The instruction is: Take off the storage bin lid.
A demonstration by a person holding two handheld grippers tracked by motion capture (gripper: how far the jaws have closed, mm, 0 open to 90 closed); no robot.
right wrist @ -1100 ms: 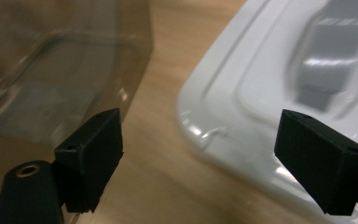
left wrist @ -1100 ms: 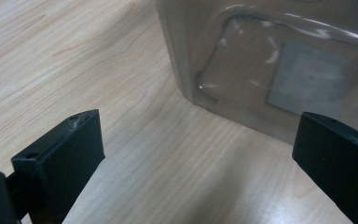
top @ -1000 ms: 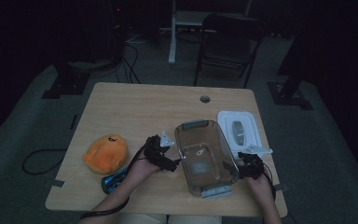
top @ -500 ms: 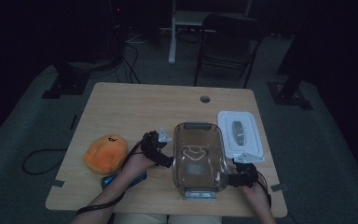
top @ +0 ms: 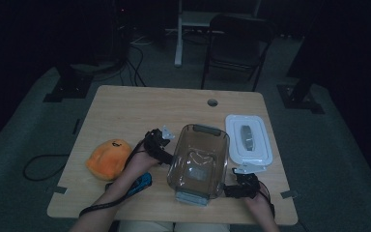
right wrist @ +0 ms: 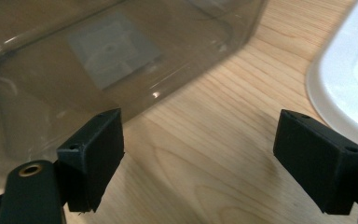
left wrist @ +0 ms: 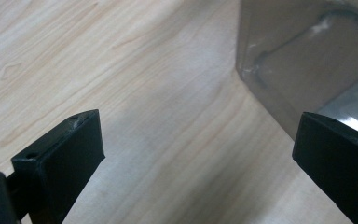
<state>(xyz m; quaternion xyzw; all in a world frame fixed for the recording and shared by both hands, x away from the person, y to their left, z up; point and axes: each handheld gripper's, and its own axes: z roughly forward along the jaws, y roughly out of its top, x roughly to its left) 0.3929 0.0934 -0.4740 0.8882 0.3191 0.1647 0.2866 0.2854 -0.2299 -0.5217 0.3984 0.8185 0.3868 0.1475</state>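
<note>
A clear plastic container (top: 198, 162) stands on the wooden table (top: 140, 113), its long side running away from me. My left gripper (top: 160, 141) is at the container's left wall, open, with bare table between its jaws and the container wall (left wrist: 303, 65) beside the right jaw. My right gripper (top: 233, 189) is at the container's near right corner, open, with nothing between its jaws; the container (right wrist: 107, 56) lies just past its left jaw. The white lid (top: 248, 140) lies flat to the container's right, its edge (right wrist: 349, 84) near the right jaw.
An orange plush toy (top: 107, 158) lies at the table's left front. A blue object (top: 140, 183) sits under the left forearm. A cable hole (top: 212, 102) is at the table's far edge. A folding chair (top: 234, 43) stands behind the table.
The container has been turned and shifted left, away from the lid. The left gripper moved up along its left wall; the right gripper moved left to its near right corner.
</note>
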